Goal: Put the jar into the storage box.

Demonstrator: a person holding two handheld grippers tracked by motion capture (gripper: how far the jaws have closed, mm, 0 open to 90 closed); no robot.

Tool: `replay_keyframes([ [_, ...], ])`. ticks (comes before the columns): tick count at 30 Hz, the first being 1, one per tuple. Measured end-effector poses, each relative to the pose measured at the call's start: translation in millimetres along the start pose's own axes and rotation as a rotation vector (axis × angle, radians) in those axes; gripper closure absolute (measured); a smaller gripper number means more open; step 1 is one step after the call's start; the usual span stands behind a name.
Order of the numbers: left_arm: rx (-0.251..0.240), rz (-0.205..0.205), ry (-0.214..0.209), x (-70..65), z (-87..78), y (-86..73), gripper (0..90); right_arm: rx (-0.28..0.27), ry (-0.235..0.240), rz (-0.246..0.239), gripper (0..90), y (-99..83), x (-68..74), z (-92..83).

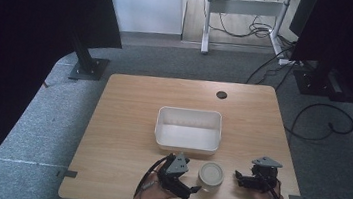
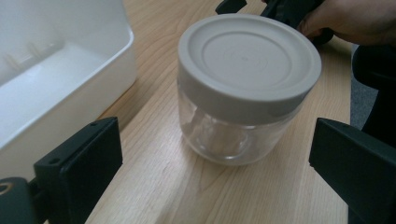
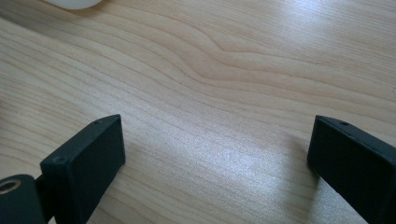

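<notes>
Two tools, both spread wide, gripping nothing: left tool (image 1: 193, 189) facing lidded jar (image 1: 211, 176) at lower centre, near white tray (image 1: 187, 143); right tool (image 1: 237, 178) lower right over bare tabletop (image 1: 121, 123).

White bin (image 1: 187, 143) on wooden table (image 1: 124, 144).

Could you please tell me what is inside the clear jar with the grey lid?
Through the jar wall only glints and the wood grain of the table show; nothing distinct lies inside. The grey lid covers the upper part, so that part is hidden.
</notes>
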State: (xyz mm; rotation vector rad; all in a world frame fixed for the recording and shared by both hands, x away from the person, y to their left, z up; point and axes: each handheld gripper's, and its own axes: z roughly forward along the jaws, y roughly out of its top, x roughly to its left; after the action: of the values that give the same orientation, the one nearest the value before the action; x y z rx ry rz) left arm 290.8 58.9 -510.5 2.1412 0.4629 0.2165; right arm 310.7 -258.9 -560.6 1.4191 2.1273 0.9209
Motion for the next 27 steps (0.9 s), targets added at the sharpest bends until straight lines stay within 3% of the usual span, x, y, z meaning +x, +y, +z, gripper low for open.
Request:
replay_keyframes([
  [27, 0.052, 0.038, -0.027, -14.7, 45.2, 15.3, 5.5, 0.0, 0.001, -0.001, 3.8, -0.1, 0.0, -0.1],
])
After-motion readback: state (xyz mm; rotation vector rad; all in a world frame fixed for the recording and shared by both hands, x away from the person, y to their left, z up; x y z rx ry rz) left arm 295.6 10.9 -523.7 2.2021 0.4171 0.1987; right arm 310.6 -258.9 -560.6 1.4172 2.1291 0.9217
